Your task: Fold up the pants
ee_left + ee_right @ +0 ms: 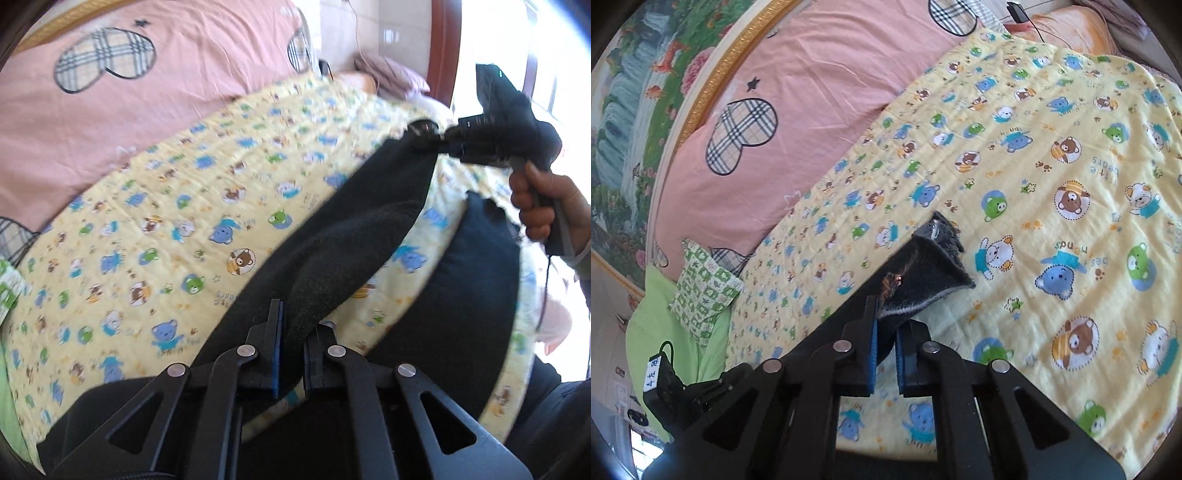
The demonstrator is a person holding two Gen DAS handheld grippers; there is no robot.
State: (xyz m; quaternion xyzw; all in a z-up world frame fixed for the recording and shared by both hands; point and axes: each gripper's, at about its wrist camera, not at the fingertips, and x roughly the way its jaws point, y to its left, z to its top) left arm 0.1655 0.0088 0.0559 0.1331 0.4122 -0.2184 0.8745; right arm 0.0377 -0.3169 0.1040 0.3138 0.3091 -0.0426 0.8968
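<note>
Both grippers had a corner of the black, fleece-lined fabric pants [354, 236] in a pinch, so the step in hand looked like the lift that opens a fold — the grasp made, the carry not yet made. The left gripper [291, 354], black with blue-padded fingers, was pressed together on a bunch of the cloth at its near end. In the left wrist view the right gripper [439, 142] pinched the far corner, with a person's hand [543, 210] around its handle. The right wrist view showed the right gripper's pads nipping a folded-over edge, grey fleece lining turned outward.

The pants lay over the yellow quilted blanket [1034, 155] printed with cartoon bears, beside the pink pillow [110, 122] with plaid hearts. The held edge stretched fairly taut between the two grippers, running diagonally from lower centre to upper right in the left wrist view; a second dark mass of the pants [461, 295] sagged beneath it toward the near side. Which end was waist and which was hem I could not tell.

The next move, as I judged it, called for both hands travelling together, keeping that edge straight and level — then laying it over the remaining cloth so the edges met.
</note>
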